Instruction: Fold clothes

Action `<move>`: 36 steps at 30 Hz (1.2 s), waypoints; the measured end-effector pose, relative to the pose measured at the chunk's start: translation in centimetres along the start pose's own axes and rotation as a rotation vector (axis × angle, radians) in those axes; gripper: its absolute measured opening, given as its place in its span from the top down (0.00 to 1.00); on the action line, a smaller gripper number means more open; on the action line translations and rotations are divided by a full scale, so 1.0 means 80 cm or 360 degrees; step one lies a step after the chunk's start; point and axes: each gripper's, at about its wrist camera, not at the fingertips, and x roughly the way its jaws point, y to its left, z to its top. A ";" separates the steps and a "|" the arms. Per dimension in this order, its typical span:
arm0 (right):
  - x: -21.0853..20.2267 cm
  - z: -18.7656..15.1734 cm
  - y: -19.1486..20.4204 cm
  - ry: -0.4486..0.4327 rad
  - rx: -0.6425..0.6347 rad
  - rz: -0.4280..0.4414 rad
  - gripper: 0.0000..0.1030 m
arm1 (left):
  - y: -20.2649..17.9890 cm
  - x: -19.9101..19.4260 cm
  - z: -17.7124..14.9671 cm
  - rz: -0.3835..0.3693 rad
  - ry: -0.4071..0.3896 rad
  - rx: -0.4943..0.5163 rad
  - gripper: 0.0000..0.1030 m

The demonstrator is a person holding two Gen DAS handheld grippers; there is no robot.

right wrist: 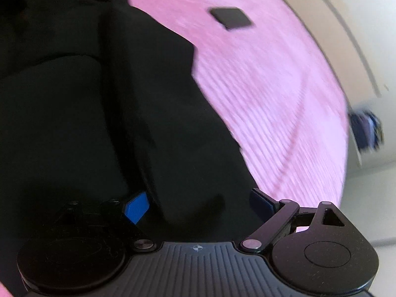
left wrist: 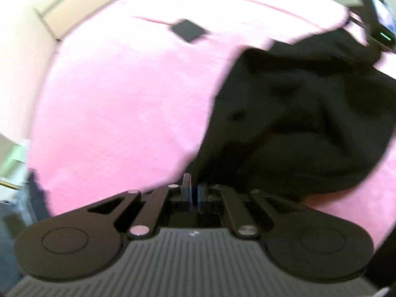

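My left gripper is pinched together at the edge of the black garment, which lies crumpled on the pink cover. My right gripper gapes wide over the cloth. If the left pinch has caught only a thin hem, it may slip when I lift.

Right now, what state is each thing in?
Black garment: crumpled, unfolded, lying on the pink cover.
Pink cover: spread flat.
Left gripper: shut at the garment's edge; grip unclear.
Right gripper: open, cloth between its fingers.
Small black square: lying flat.
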 end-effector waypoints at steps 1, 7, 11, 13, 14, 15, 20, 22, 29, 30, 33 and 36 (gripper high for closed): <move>-0.003 0.002 0.001 -0.0034 -0.0018 0.0010 0.12 | 0.012 0.004 0.008 0.0032 -0.0008 -0.0006 0.97; 0.012 0.000 0.002 -0.0050 -0.0031 0.0044 0.89 | 0.044 0.024 0.047 0.0108 -0.0054 0.0072 0.97; -0.028 -0.003 -0.023 -0.0061 0.0131 -0.0005 0.97 | 0.053 -0.006 0.049 0.0096 -0.0056 0.0111 0.97; -0.070 -0.006 -0.043 -0.0092 0.0227 -0.0061 0.98 | 0.059 -0.035 0.045 0.0112 -0.0049 0.0107 0.97; -0.098 -0.008 -0.056 -0.0116 0.0280 -0.0091 0.98 | 0.064 -0.054 0.044 0.0139 -0.0055 0.0097 0.97; -0.123 -0.009 -0.067 -0.0136 0.0317 -0.0115 0.98 | 0.069 -0.074 0.043 0.0169 -0.0062 0.0087 0.97; -0.258 -0.016 -0.113 -0.0239 0.0452 -0.0176 0.98 | 0.090 -0.188 0.044 0.0314 -0.0157 0.0052 0.97; -0.313 -0.017 -0.118 -0.0282 0.0481 -0.0188 0.98 | 0.094 -0.236 0.047 0.0391 -0.0206 0.0054 0.97; -0.452 0.013 -0.169 -0.0435 0.0539 -0.0244 0.98 | 0.133 -0.327 0.090 0.0532 -0.0331 0.0055 0.96; -0.450 0.028 -0.178 -0.0453 0.0517 -0.0271 0.98 | 0.142 -0.317 0.099 0.0524 -0.0328 0.0066 0.96; -0.425 0.073 -0.206 -0.0481 0.0439 -0.0342 0.98 | 0.170 -0.285 0.125 0.0500 -0.0319 0.0099 0.95; -0.348 0.125 -0.230 -0.0434 0.0367 -0.0377 0.98 | 0.199 -0.192 0.147 0.0454 -0.0252 0.0126 0.91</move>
